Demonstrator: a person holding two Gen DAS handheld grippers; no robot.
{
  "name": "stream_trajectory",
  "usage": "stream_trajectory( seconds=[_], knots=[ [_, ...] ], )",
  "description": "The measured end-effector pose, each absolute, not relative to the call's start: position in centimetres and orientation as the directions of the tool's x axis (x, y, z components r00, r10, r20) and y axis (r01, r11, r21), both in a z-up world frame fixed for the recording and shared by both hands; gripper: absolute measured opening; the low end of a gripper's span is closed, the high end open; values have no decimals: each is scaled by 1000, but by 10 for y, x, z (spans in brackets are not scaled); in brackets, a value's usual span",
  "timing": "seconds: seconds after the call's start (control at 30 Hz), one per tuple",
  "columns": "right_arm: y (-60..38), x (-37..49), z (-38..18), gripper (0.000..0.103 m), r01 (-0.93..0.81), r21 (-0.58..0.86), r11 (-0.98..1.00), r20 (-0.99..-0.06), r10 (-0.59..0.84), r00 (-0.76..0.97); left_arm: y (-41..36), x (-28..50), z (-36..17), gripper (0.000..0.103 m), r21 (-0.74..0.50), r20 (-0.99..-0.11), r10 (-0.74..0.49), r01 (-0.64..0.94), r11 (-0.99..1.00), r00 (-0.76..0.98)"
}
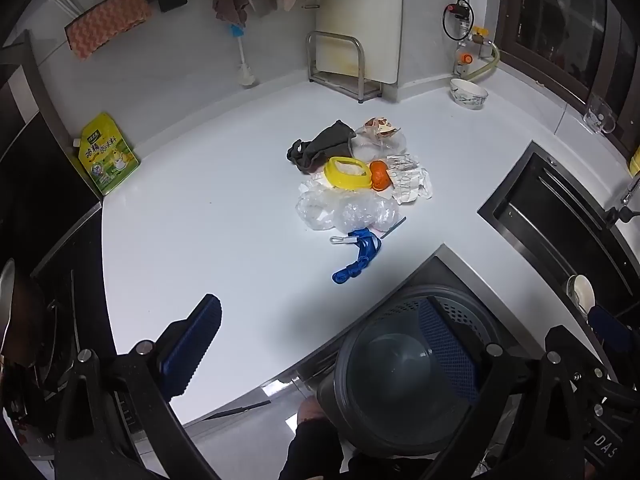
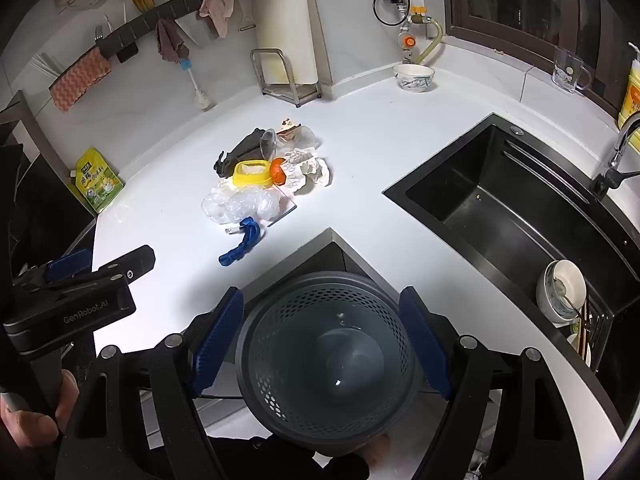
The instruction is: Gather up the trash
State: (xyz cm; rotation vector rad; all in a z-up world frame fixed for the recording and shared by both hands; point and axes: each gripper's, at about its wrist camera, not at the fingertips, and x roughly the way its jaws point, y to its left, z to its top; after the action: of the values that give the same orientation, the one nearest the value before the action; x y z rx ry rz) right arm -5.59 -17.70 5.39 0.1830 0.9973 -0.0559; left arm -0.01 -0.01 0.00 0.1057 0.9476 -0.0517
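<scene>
A pile of trash lies mid-counter: a dark cloth (image 1: 324,144), a clear plastic cup (image 1: 376,142), a yellow plastic ring (image 1: 348,174), an orange peel (image 1: 379,176), crumpled paper (image 1: 412,178), clear plastic bags (image 1: 348,210) and a blue cord (image 1: 358,256). The pile shows in the right wrist view too, with the yellow ring (image 2: 250,174) and blue cord (image 2: 242,244). A grey perforated trash bin (image 2: 326,360) stands below the counter's corner. My right gripper (image 2: 322,344) is open, its fingers on either side of the bin. My left gripper (image 1: 320,348) is open and empty above the counter's front edge.
A black sink (image 2: 516,208) lies to the right with bowls (image 2: 562,292) in it. A white bowl (image 2: 414,76), a glass mug (image 2: 568,68), a metal rack (image 2: 286,78) and a green-yellow pouch (image 2: 96,180) stand along the counter's back.
</scene>
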Motion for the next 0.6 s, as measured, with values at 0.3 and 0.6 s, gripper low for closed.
stream_trajectory(
  seconds=[0.3, 0.6],
  knots=[
    [-179, -55, 53, 76, 131, 126, 983, -840, 35, 542, -6, -2, 2, 97, 85, -812, 15, 93, 992, 583],
    [-179, -56, 53, 76, 129, 125, 984, -835, 34, 549, 6, 2, 3, 97, 71, -812, 16, 72, 995, 583]
  ],
)
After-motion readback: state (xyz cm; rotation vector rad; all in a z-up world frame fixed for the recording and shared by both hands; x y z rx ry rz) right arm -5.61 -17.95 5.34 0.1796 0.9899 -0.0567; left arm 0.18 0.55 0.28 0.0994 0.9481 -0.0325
